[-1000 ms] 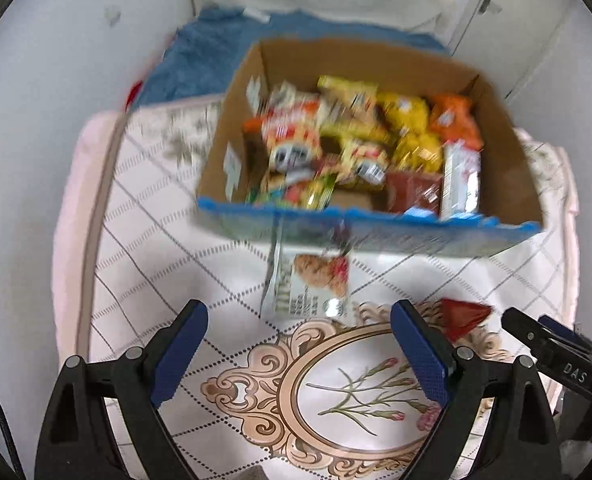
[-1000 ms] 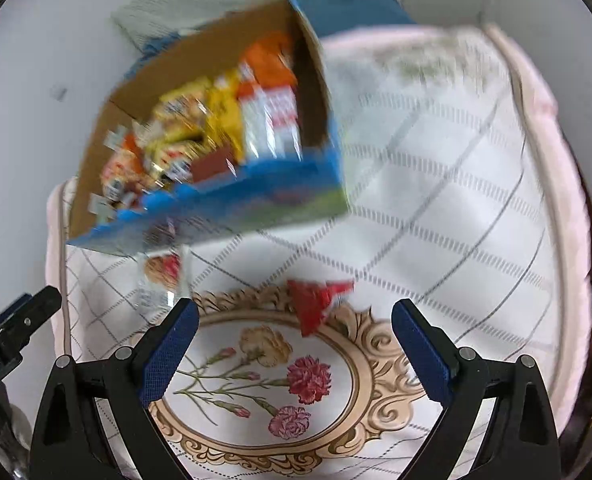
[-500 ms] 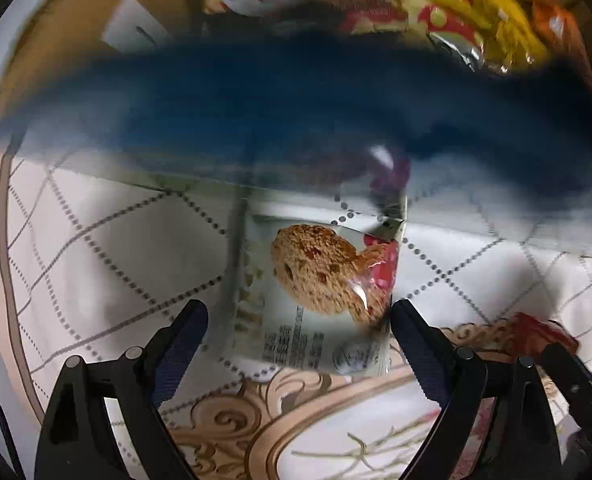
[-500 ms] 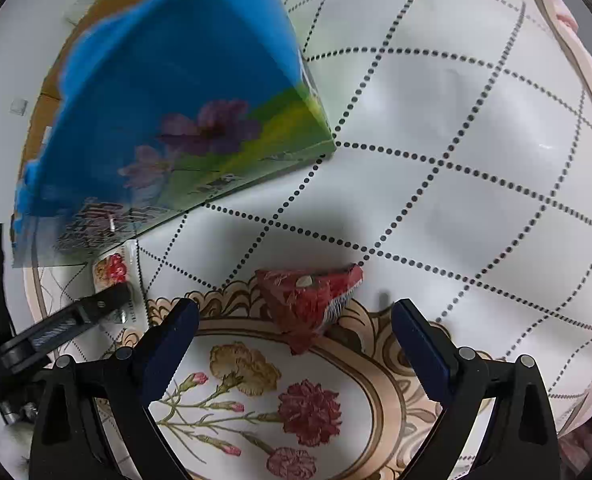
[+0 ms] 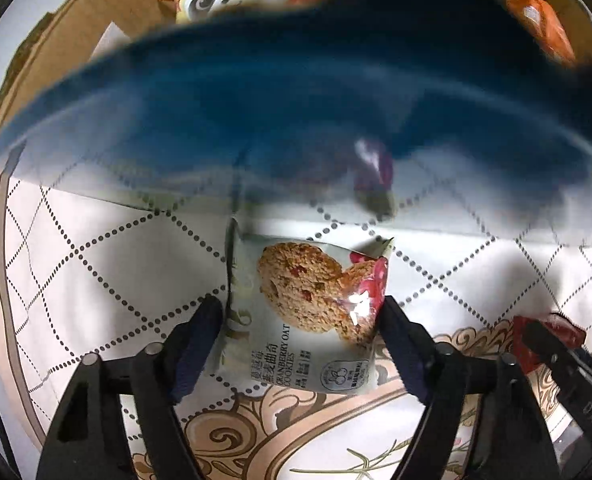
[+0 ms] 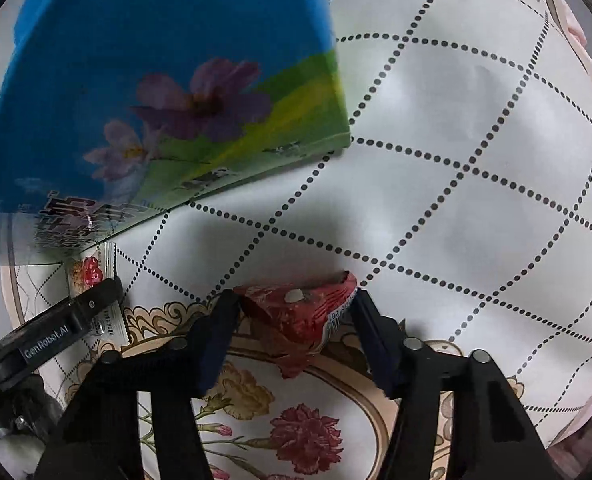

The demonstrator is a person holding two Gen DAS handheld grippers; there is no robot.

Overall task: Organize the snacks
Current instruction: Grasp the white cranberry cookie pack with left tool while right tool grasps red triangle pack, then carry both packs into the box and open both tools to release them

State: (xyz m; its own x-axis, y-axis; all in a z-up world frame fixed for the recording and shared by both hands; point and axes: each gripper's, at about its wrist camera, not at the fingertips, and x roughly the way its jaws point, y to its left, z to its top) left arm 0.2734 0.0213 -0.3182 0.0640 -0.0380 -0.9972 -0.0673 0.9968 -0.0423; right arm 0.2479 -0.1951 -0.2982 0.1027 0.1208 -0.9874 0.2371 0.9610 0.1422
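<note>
While closing: left gripper astride upright cookie packet; right gripper astride crosswise, perhaps crumpled, red wrapper.

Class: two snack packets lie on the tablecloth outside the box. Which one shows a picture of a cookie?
The cranberry oat cookies packet, pale, between the left gripper fingers. The other, a crumpled red wrapper, shows no cookie.

A pale cranberry-oat cookie packet and a crumpled red wrapper lie beside the snack box.

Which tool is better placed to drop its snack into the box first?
Probably left: its tool is closing around the cookie packet right beside the box; the red wrapper lies farther out.
</note>
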